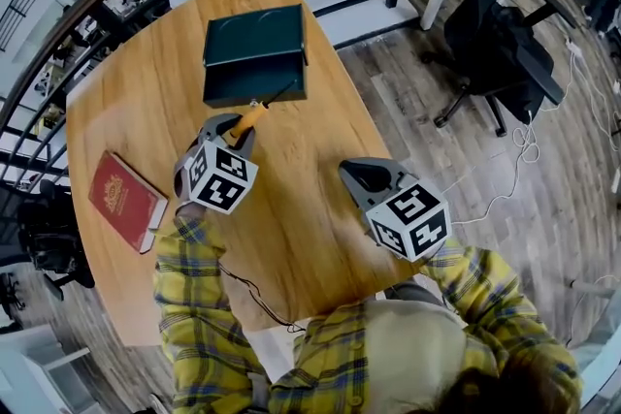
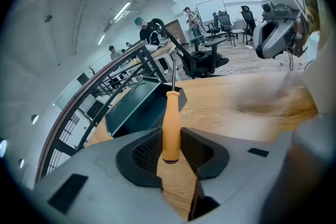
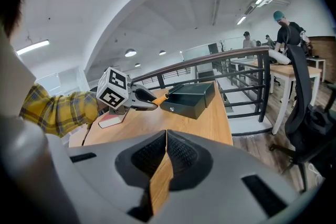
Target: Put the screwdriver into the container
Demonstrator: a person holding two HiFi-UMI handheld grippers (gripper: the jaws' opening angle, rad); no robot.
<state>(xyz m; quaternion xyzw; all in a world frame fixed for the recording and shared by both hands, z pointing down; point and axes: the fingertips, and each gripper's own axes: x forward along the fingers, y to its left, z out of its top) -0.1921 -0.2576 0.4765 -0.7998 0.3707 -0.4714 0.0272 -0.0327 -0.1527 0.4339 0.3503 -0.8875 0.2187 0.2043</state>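
Left gripper (image 1: 239,125): centre-left of head view, fingers clamped on the orange screwdriver (image 1: 250,117) handle. Right gripper (image 1: 367,175): lower right, fingers pressed together, nothing between. Arms: yellow plaid sleeves (image 1: 189,291), both extended forward.

Head view steeply down on the container (image 1: 254,53), left gripper view low and close, facing it, right gripper view facing it from farther off, all three share it
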